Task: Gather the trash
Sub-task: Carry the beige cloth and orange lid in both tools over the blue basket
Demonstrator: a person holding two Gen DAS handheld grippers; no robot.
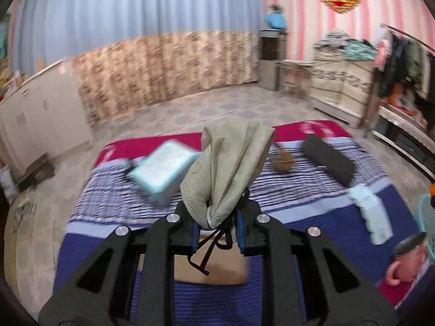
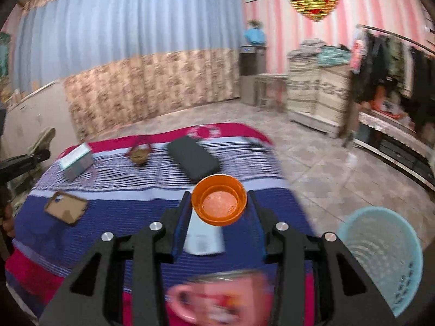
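Olive-green fabric, a crumpled face mask (image 1: 228,168) with black ear loops dangling, was clamped between the jaws of the left gripper (image 1: 217,228) and held above a bed covered in a blue, white and red striped blanket (image 1: 312,212). On the blanket beyond it lay a pale teal box (image 1: 163,169), a small brown pouch (image 1: 281,161), a long dark case (image 1: 329,160) and a whitish crumpled wrapper (image 1: 371,214); a flat piece of brown cardboard (image 1: 214,267) lay directly beneath the jaws.

From the right wrist view, the right gripper (image 2: 218,212) had its jaws closed on a small white bottle with an orange cap (image 2: 218,203), the cap facing the camera. A light blue perforated basket (image 2: 380,258) stood on the tiled floor at the bed's right side (its inside appeared empty). A pink mug (image 2: 217,301), blurred, sat on the blanket at the near edge. At the far left of that view, the left gripper and the mask were visible, with part of a hand (image 2: 6,217) below them.
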